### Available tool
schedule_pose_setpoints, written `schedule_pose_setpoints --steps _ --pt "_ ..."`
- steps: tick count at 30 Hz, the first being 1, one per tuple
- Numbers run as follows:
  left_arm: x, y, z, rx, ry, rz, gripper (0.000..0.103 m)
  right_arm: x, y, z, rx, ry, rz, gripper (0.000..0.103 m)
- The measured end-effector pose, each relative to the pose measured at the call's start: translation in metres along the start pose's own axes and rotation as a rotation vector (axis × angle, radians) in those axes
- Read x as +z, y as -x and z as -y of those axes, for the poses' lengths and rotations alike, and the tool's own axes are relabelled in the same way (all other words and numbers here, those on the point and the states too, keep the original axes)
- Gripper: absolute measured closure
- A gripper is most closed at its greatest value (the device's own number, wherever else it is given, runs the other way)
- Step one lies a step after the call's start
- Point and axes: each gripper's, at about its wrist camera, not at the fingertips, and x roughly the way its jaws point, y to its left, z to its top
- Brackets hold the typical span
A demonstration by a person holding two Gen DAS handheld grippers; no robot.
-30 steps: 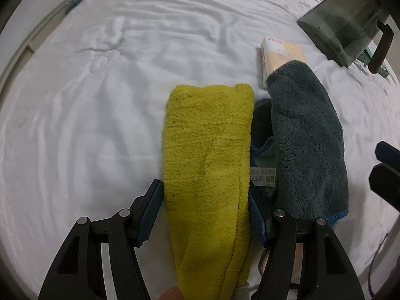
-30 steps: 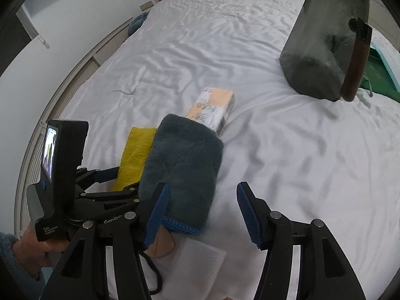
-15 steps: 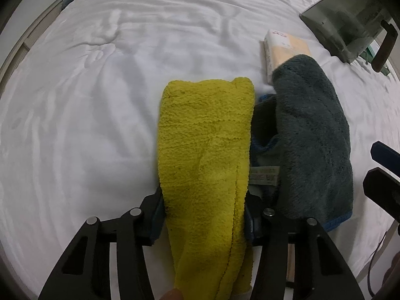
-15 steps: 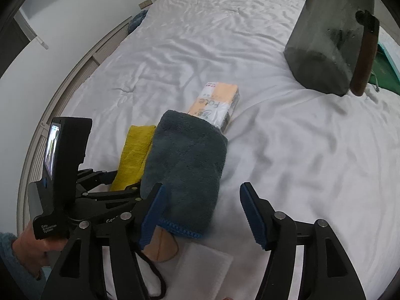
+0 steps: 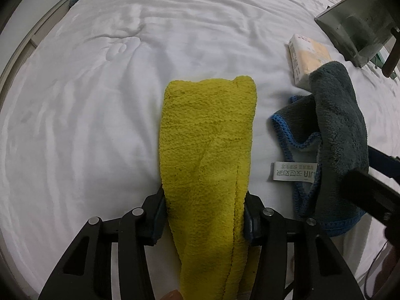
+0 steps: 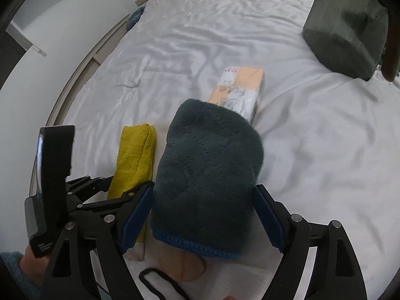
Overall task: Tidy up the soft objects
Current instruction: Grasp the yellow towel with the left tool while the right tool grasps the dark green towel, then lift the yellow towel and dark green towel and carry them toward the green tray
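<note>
We see a white bed sheet (image 5: 105, 80) with two folded cloths lying side by side on it. The yellow towel (image 5: 207, 150) is a long narrow strip; its long axis runs straight away from the left camera, with the rounded far end pointing up the bed and the near end falling out of the picture below. The left gripper (image 5: 203, 215) is clamped on the yellow towel: both blue pads press into its two long edges near the lower part.

To the right, a little apart from it, lies the dark grey towel (image 5: 337, 135) with a blue stitched border and a white label (image 5: 295, 173). Its long axis is almost parallel to the yellow one, leaning slightly to the right at the far end, where it lies over the near corner of a tissue pack (image 6: 240, 87).

In the right view the right gripper (image 6: 203, 215) stands wide apart, one finger on each side of the near part of the dark grey towel (image 6: 207, 175); the left finger seems just at the cloth edge, and we cannot tell if it touches. A dark bin (image 6: 345, 30) stands far behind on the right.
</note>
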Motion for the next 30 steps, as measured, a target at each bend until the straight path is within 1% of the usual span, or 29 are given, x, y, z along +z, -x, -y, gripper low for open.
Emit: schedule_pose_setpoints --steps 3,8,11,13,14,15,16,18,19,22,23,24,27,28,30 --pt "0.003 -0.004 -0.002 -0.007 0.001 0.000 0.058 0.003 -0.012 -0.002 -0.009 -0.004 -0.006 0.017" --pt "0.004 -0.008 -0.007 -0.008 -0.002 0.003 0.058 0.003 -0.032 -0.004 -0.033 -0.008 -0.025 0.016" --pt "0.005 -0.012 -0.007 -0.001 -0.003 0.007 0.058 0.003 -0.044 -0.006 -0.087 0.000 -0.033 0.016" --pt "0.006 -0.016 0.000 0.008 -0.007 0.009 0.058 0.003 -0.049 -0.008 -0.117 0.003 -0.032 0.018" --pt "0.006 -0.017 0.001 0.013 -0.010 0.011 0.058 0.004 -0.051 -0.009 -0.130 0.005 -0.035 0.020" --pt "0.007 -0.020 0.003 0.015 -0.011 0.013 0.058 0.005 -0.052 -0.011 -0.142 0.010 -0.035 0.025" --pt "0.007 -0.021 0.003 0.015 -0.008 0.013 0.058 0.005 -0.051 -0.013 -0.156 0.018 -0.035 0.028" --pt "0.008 -0.020 0.009 0.011 0.004 0.012 0.058 0.005 -0.054 -0.016 -0.173 0.036 -0.036 0.039" --pt "0.007 -0.020 0.012 0.010 0.008 0.012 0.058 0.005 -0.054 -0.016 -0.174 0.044 -0.035 0.041" --pt "0.005 -0.020 0.017 0.022 0.006 0.015 0.060 0.003 -0.050 -0.016 -0.174 0.062 -0.033 0.054" --pt "0.004 -0.019 0.018 0.031 0.003 0.018 0.060 0.003 -0.050 -0.017 -0.172 0.065 -0.033 0.056" --pt "0.002 -0.018 0.020 0.036 0.002 0.019 0.060 0.002 -0.047 -0.016 -0.170 0.069 -0.033 0.062" --pt "0.001 -0.016 0.025 0.041 0.006 0.020 0.064 0.003 -0.044 -0.013 -0.162 0.077 -0.029 0.070" --pt "-0.003 -0.014 0.028 0.043 0.011 0.020 0.064 0.003 -0.043 -0.012 -0.156 0.079 -0.028 0.071" --pt "0.002 -0.011 0.031 0.044 0.011 0.019 0.071 0.002 -0.040 -0.010 -0.145 0.078 -0.025 0.074"
